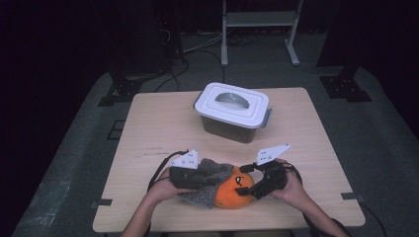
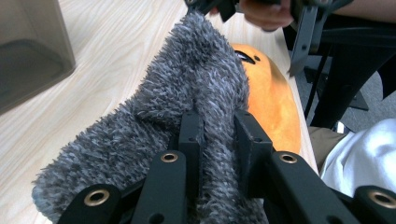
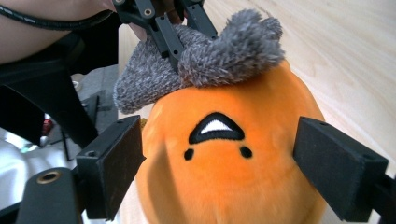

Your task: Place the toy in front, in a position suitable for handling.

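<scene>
Left jaws: clamped on a fold of the grey fuzzy cloth, the pile bunched up between the two black pads.
Left gripper: just beside the orange plush toy, on the toy's left in the high view, the person's left hand behind it.
Right jaws: set against the two flanks of the orange plush toy, one pad at each side of its stitched face; the right gripper view shows both pads touching the plush.
Right gripper: at the toy's right, held by the right hand.
Grey fuzzy cloth: draped over the top of the toy and trailing off its left side onto the table.
Orange plush toy: on the table near its front edge, well short of the lidded white box.
</scene>
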Available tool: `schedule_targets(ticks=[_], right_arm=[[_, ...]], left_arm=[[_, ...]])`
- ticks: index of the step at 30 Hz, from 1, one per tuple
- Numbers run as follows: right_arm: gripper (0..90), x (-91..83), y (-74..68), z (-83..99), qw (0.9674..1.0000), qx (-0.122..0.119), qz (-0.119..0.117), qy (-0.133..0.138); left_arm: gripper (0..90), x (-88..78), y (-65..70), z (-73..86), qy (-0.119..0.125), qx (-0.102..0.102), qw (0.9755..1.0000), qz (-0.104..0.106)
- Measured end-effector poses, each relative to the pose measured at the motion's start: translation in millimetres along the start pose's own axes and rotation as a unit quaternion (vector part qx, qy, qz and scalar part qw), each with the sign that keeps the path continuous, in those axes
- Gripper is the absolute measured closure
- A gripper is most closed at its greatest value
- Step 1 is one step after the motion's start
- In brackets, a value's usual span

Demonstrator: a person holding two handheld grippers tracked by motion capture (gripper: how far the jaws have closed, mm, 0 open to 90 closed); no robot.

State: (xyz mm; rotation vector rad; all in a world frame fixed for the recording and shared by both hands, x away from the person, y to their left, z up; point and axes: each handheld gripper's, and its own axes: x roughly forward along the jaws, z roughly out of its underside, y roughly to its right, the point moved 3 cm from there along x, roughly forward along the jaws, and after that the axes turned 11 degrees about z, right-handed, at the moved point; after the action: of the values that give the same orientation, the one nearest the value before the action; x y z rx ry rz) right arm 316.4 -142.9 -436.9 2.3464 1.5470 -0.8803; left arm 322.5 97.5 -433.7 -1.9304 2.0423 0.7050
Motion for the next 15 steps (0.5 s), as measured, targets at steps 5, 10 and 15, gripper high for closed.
schedule_targets(ticks=[5,10,15], right_arm=[[15.2,-6.6,0.7,2.8,0.9998,0.007,0.007,-0.02],[15.1,-15.4,-3.4,15.2,0.9991,0.004,0.029,-0.029],[13.6,-10.5,-6.7,24.8,0.9985,0.009,0.044,-0.033]], left_arm=[[74.7,0.2,0.0,0.1,0.001,-0.001,1.0,-0.002],[74.8,0.1,-0.6,-0.3,0.002,-0.003,1.0,-0.005],[74.8,-0.4,-1.1,-0.1,0.007,-0.011,0.9999,-0.005]])
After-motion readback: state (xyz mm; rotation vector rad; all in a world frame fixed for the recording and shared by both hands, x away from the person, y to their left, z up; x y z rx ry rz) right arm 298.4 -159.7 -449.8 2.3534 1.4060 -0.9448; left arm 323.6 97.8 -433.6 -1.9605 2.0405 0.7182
